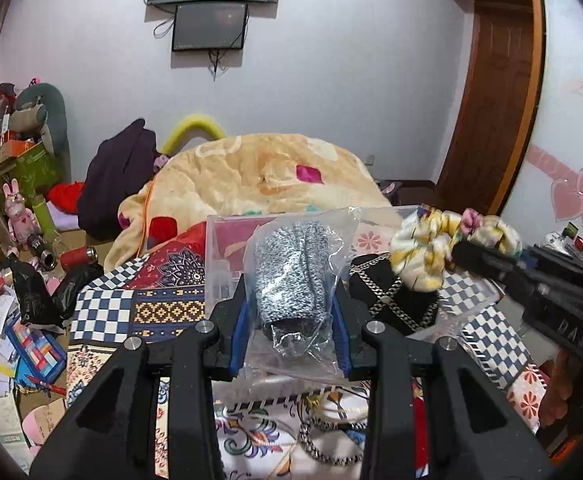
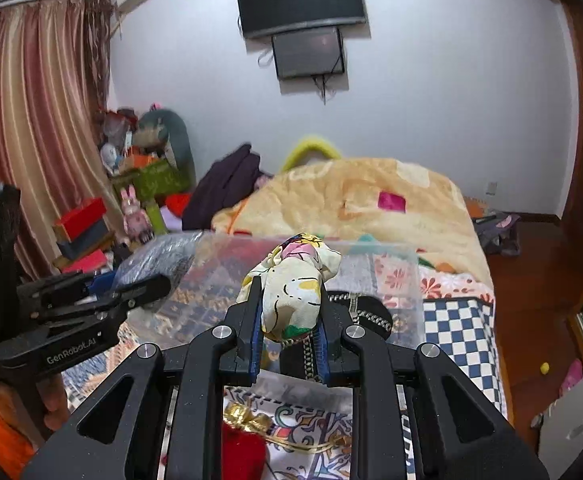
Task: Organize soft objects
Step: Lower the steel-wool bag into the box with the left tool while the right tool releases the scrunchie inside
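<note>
a bagged grey knit (image 1: 291, 276) is pinched by the left claw (image 1: 291, 320) and a floral scrunchie (image 2: 291, 292) by the right claw (image 2: 289, 320), both carried above the bed toward the clear box (image 1: 227, 248), probably for sorting.

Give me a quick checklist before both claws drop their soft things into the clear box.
1. Left claw grips the bagged grey knit: ok.
2. Right claw grips the floral cloth: ok.
3. Clear box open on top, no lid showing: ok.
4. Both items right over the box opening: cannot tell.
5. Room left inside the box: cannot tell, its walls blur the contents.
6. The claws apart from each other: ok.
</note>
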`<state>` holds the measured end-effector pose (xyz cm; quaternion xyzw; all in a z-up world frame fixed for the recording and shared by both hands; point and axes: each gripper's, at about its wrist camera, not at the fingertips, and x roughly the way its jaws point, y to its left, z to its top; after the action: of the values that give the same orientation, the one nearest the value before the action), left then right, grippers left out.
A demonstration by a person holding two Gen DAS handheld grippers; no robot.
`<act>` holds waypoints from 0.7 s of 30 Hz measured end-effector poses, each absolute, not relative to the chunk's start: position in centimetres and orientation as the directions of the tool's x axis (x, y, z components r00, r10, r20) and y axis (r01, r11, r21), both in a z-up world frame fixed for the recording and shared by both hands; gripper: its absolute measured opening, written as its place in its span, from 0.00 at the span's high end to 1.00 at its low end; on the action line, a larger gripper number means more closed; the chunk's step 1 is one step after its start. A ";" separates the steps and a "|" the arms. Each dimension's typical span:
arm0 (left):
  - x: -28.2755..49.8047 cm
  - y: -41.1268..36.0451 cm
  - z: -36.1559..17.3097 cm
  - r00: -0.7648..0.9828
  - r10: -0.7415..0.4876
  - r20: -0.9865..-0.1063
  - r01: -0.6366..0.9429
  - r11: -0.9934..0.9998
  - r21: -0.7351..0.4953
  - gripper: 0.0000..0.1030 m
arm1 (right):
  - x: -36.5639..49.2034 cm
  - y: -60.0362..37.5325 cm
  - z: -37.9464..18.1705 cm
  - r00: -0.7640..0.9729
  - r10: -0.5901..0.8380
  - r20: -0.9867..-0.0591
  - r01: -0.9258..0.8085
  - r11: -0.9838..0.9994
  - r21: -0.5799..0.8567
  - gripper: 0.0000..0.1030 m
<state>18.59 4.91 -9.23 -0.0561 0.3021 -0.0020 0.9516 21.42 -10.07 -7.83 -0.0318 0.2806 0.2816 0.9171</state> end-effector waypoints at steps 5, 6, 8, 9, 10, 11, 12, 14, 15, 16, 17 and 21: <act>20.5 5.0 -10.9 0.789 -0.041 -0.613 -0.040 0.992 -0.118 0.66 | 22.6 -9.2 -9.5 0.650 0.479 -0.590 -0.537 0.839 0.089 0.81; 20.8 4.9 -11.1 0.785 -0.040 -0.618 -0.042 0.992 -0.118 0.66 | 22.6 -9.1 -9.8 0.643 0.477 -0.599 -0.538 0.838 0.089 0.81; 21.0 4.8 -11.5 0.779 -0.038 -0.626 -0.044 0.992 -0.116 0.66 | 22.9 -9.0 -10.2 0.630 0.475 -0.615 -0.539 0.837 0.094 0.80; 21.2 4.7 -11.6 0.776 -0.036 -0.630 -0.046 0.992 -0.114 0.66 | 23.0 -9.0 -10.3 0.623 0.476 -0.621 -0.540 0.836 0.099 0.79; 21.3 4.7 -11.7 0.773 -0.032 -0.634 -0.049 0.993 -0.110 0.66 | 23.0 -9.1 -10.5 0.613 0.478 -0.630 -0.539 0.835 0.109 0.79; 21.3 4.6 -11.8 0.770 -0.029 -0.637 -0.051 0.993 -0.107 0.66 | 23.1 -9.1 -10.6 0.607 0.479 -0.634 -0.538 0.835 0.115 0.79; 21.3 4.5 -11.9 0.766 -0.031 -0.642 -0.049 0.993 -0.107 0.65 | 23.2 -9.2 -10.7 0.602 0.479 -0.639 -0.538 0.835 0.120 0.79; 21.1 4.5 -11.9 0.763 -0.036 -0.646 -0.047 0.993 -0.110 0.59 | 23.1 -9.3 -10.9 0.591 0.481 -0.647 -0.538 0.833 0.127 0.75; 21.0 4.5 -12.0 0.764 -0.036 -0.645 -0.047 0.993 -0.111 0.57 | 23.1 -9.4 -10.9 0.589 0.477 -0.652 -0.536 0.834 0.126 0.73; 20.8 4.5 -11.9 0.766 -0.033 -0.642 -0.049 0.993 -0.109 0.53 | 23.1 -9.4 -11.0 0.590 0.474 -0.653 -0.534 0.836 0.125 0.69; 20.6 4.4 -11.8 0.770 -0.031 -0.638 -0.049 0.993 -0.107 0.49 | 23.0 -9.5 -11.0 0.594 0.468 -0.654 -0.530 0.840 0.119 0.66; 19.8 4.4 -11.1 0.781 -0.030 -0.623 -0.041 0.994 -0.100 0.41 | 22.7 -9.9 -10.8 0.603 0.454 -0.656 -0.524 0.845 0.103 0.58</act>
<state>19.78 4.35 -11.07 -0.0539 0.3306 0.0028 0.9422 22.73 -9.87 -10.81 -0.0499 0.3515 0.2737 0.8939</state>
